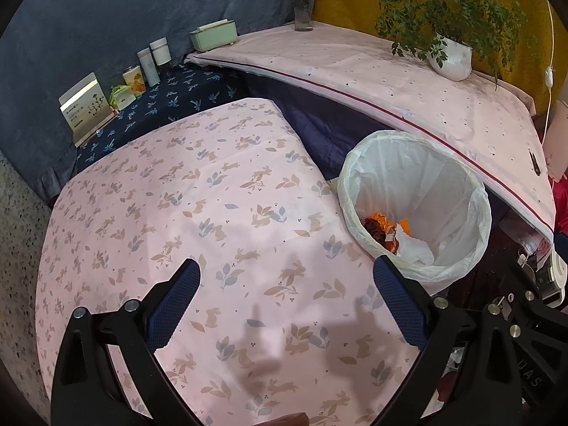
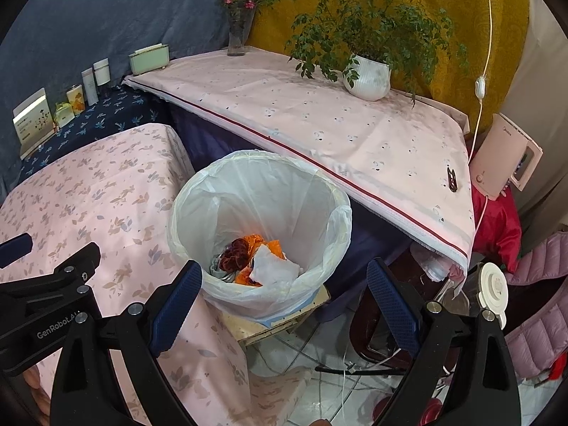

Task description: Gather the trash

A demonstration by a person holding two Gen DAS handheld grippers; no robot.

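A bin lined with a white plastic bag (image 2: 255, 191) stands beside the pink rabbit-print table (image 1: 198, 191); it also shows in the left wrist view (image 1: 419, 177). Inside lie orange scraps, a dark red clump and crumpled white paper (image 2: 273, 266); they also show in the left wrist view (image 1: 394, 234). My left gripper (image 1: 287, 294) is open and empty above the pink cloth, left of the bin. My right gripper (image 2: 284, 298) is open and empty, just above the bin's near rim.
A second pink-clothed table (image 2: 319, 117) behind the bin carries a potted plant (image 2: 369, 74), a flower vase (image 2: 238, 35) and a green box (image 2: 149, 58). Small bottles and cartons (image 1: 142, 71) stand on a dark blue cloth. Cables and a stool (image 2: 277, 323) lie under the bin.
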